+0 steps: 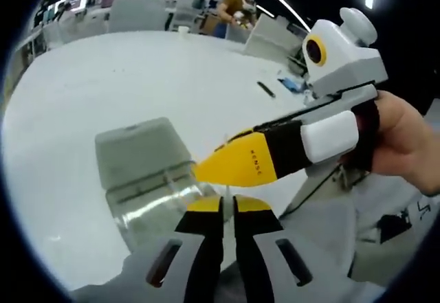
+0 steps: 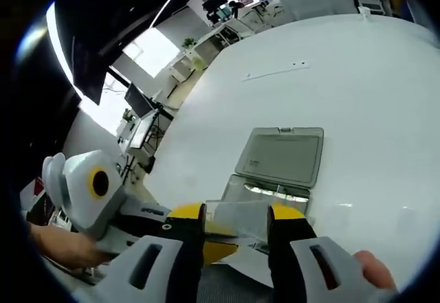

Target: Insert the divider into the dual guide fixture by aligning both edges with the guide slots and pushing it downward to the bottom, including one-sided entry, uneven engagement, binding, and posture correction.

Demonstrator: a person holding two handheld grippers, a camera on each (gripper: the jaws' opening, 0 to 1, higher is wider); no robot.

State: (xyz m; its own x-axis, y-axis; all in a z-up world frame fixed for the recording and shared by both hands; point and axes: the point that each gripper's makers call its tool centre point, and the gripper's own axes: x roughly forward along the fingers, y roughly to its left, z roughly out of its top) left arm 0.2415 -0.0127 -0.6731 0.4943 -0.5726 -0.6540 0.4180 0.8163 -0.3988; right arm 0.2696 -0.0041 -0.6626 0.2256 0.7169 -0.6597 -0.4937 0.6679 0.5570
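Note:
A clear divider plate (image 2: 238, 219) stands between the wide-set yellow jaws of my right gripper (image 2: 237, 214), its side edges against both pads. My left gripper (image 1: 227, 207) has its jaws almost together on the plate's thin edge. In the right gripper view its yellow tip (image 2: 214, 249) comes in from the left, under the plate. In the left gripper view, the right gripper (image 1: 234, 165) reaches in from the right, just above my left fingertips. The clear guide fixture (image 1: 155, 196) (image 2: 265, 192), with its grey lid (image 1: 141, 152) (image 2: 282, 155) folded open, sits on the white table below both grippers.
The white table (image 1: 89, 90) (image 2: 371, 90) stretches wide around the fixture. A dark pen (image 1: 266, 89) and small blue items (image 1: 290, 83) lie near its far edge. A person (image 1: 237, 7) sits beyond it among desks and chairs. A hand (image 1: 399, 141) holds the right gripper.

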